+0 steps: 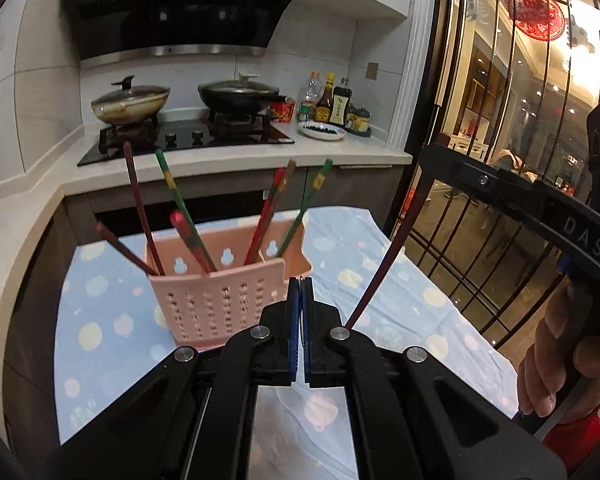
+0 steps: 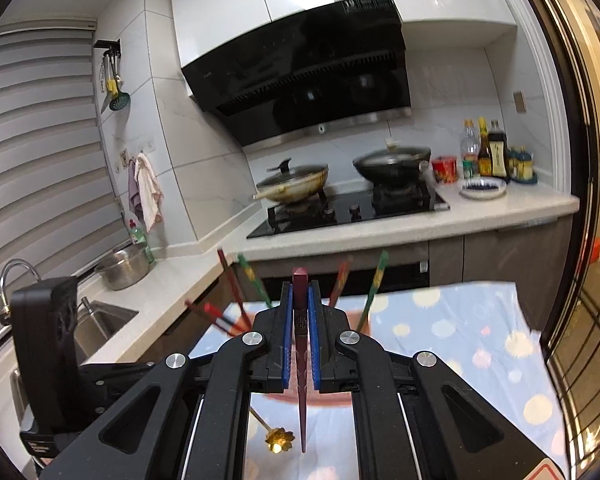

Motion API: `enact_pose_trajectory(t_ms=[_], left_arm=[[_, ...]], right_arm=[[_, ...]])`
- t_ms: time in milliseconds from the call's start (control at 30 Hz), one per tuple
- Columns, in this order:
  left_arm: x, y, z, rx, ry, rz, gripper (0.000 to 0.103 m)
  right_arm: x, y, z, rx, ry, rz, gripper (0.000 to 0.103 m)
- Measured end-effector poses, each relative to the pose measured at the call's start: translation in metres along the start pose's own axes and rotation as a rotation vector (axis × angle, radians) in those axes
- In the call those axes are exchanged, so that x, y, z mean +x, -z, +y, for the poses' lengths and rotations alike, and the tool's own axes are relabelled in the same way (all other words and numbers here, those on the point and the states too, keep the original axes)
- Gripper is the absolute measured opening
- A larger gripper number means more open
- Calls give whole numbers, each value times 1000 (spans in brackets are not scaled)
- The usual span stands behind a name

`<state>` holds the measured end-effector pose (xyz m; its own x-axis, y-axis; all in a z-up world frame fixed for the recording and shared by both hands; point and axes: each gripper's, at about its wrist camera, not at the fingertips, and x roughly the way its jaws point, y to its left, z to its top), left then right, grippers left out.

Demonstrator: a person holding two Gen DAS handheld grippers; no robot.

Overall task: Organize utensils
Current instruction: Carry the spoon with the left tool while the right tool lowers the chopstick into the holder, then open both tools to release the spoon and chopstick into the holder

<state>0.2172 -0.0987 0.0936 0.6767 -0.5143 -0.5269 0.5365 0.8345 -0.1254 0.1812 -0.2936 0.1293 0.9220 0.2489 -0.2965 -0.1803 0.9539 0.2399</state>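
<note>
Left wrist view. The left gripper (image 1: 300, 280) has its blue pads pressed together with nothing between them. Just beyond the jaw tips, slightly to their left, stands the pink perforated utensil holder (image 1: 216, 300) on a spotted blue cloth (image 1: 400, 292). Several painted chopsticks (image 1: 140, 208) lean in it, handle ends up and fanned outward. To the right of the jaws a dark red chopstick (image 1: 384, 264) rises on a slant toward the right gripper's frame, its lower end hidden behind the left gripper's linkage.

Right wrist view. The right gripper (image 2: 300, 292) is clamped on that dark red chopstick (image 2: 301, 344). The stick's long axis runs along the fingers: its thick square end protrudes just past the jaw tips, and its tapered point reaches back below the pads toward the camera. Beside that point lies a gold flower-headed utensil (image 2: 279, 438) on the cloth; its exact kind cannot be told. The holder sits ahead of the jaws, mostly hidden by them.

Handling. The chopstick is judged light, stiff and smooth-lacquered, so liable to slide or pivot between flat pads. A hold near the thick, square upper part, as here, should resist rolling best.
</note>
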Motion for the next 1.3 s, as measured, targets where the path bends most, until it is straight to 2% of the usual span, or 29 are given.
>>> enact_pose_trajectory(t_ms=[167, 300, 367, 500, 733, 767, 800, 833, 900, 967, 1033, 1100, 1167, 1233, 1300], left_arm=[[-4, -49, 8, 28, -48, -78, 1], [9, -78, 20, 42, -88, -92, 1], [23, -87, 27, 54, -131, -84, 1], [46, -91, 35, 65, -169, -47, 1], [70, -78, 47, 50, -155, 4, 3], [72, -76, 49, 44, -165, 4, 8], [73, -74, 49, 39, -181, 6, 16], [72, -73, 50, 31, -195, -2, 34], [67, -69, 48, 22, -224, -26, 52], [60, -65, 46, 16, -234, -43, 58], [52, -61, 45, 9, -236, -50, 59], [44, -57, 43, 11, -254, -60, 65], [36, -52, 39, 10, -270, -68, 77], [28, -45, 31, 30, -308, -75, 82], [20, -35, 24, 40, -326, -81, 87]], right_arm=[[15, -49, 3, -14, -5, -55, 7], [39, -77, 3, -23, 16, -78, 7], [53, -86, 2, -20, 23, -83, 7], [77, -93, 0, -8, 28, -73, 7], [109, -74, 2, -30, 9, 0, 7], [111, -69, 4, -40, 11, 13, 7], [113, -63, 5, -48, 19, 21, 12], [113, -59, 6, -53, 24, 32, 18], [110, -51, 6, -49, 24, 42, 25], [102, -44, 6, -41, 37, 48, 37], [92, -36, 4, -26, 43, 54, 49], [81, -27, 4, -20, 51, 66, 50], [72, -16, 4, -23, 62, 84, 55], [60, -6, 4, -9, 70, 86, 65], [48, 3, 3, 4, 75, 93, 67]])
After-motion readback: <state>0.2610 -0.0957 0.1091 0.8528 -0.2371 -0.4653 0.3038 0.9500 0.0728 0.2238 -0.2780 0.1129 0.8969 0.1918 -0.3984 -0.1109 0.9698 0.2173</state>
